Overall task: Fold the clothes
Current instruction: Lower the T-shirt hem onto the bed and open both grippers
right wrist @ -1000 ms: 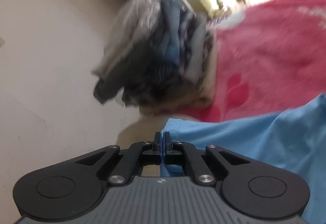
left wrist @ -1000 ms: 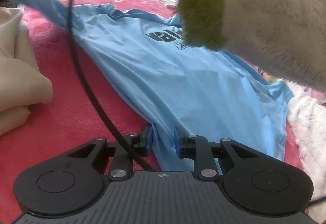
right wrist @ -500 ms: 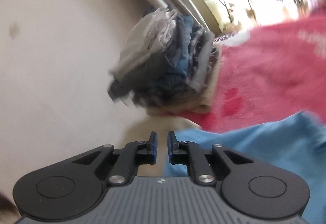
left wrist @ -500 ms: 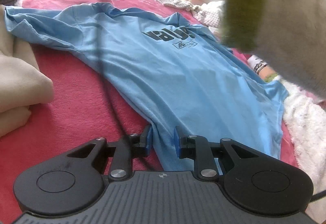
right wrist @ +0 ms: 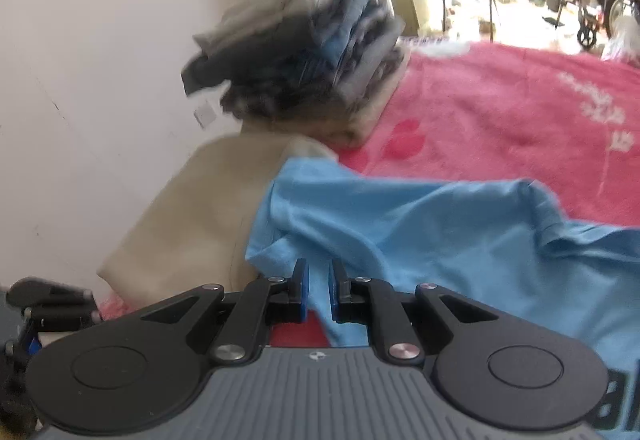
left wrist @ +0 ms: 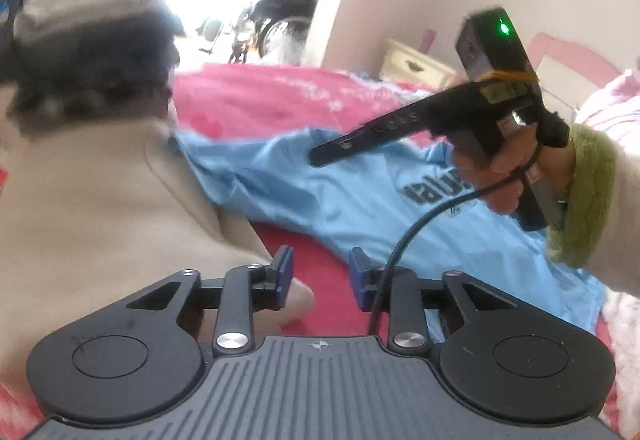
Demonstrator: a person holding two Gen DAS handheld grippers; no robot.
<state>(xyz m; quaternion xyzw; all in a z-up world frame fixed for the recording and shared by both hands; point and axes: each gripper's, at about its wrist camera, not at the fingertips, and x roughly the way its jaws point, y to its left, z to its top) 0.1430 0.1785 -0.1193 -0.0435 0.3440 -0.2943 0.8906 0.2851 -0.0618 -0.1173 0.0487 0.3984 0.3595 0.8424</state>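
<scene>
Both tongs, left tongs (left wrist: pixel 321 278) and right tongs (right wrist: pixel 318 294), gape empty beside blue shirt (left wrist: pixel 360 196), beige cloth (left wrist: pixel 100 208) crowding left.

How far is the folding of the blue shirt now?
Done: the blue shirt lies spread on the red blanket, and a folded pile stands behind it. In hand: nothing; both the left gripper and right gripper have just opened, empty. Left: every fold.
</scene>
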